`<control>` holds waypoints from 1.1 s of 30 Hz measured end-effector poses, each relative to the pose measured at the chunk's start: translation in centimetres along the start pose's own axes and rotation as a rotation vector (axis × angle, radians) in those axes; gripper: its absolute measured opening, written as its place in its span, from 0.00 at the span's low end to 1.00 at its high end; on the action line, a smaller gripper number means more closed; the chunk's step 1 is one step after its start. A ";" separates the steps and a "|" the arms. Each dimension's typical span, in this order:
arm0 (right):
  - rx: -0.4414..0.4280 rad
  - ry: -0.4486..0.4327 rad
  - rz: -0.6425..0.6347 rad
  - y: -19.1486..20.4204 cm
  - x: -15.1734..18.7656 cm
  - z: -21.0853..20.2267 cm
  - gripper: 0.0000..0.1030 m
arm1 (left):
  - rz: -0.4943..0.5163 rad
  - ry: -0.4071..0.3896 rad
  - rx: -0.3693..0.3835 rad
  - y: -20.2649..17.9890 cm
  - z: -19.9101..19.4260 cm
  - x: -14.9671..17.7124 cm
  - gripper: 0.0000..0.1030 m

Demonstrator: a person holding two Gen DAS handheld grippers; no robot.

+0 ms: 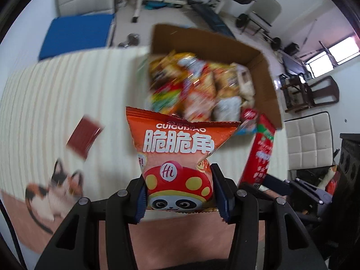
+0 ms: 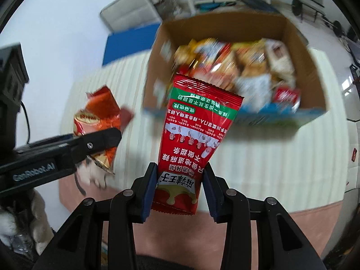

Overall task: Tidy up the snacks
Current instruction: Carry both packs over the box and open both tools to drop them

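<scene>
Two snack packets, orange (image 1: 177, 157) and red (image 2: 191, 148), sit clamped between jaws.

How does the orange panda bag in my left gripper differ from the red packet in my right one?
The orange panda bag is wide and puffy; the red packet is narrow and flat. The bag's print reads upright in the left wrist view; the packet's reads upside down in the right wrist view. The bag shows a mushroom-capped panda; the packet has a green band. Both are held by their lower ends, left gripper and right gripper, short of the cardboard box.
</scene>
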State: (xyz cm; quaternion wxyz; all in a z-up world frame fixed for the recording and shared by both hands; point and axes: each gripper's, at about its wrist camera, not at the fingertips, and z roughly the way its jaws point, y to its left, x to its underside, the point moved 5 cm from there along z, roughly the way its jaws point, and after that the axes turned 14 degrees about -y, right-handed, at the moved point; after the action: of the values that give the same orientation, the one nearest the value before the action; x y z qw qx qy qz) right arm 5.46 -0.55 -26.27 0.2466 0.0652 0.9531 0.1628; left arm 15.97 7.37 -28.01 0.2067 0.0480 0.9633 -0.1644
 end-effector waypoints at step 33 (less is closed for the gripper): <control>0.208 0.120 -0.004 -14.7 -13.6 12.1 0.90 | 0.084 0.162 -0.074 -8.0 19.1 -12.1 0.83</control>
State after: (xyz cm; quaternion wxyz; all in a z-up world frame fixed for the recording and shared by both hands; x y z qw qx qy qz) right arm 22.58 -13.70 -35.22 0.1815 0.0788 0.9780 0.0662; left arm 33.02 -6.88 -37.02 0.1362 0.0937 0.9794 -0.1156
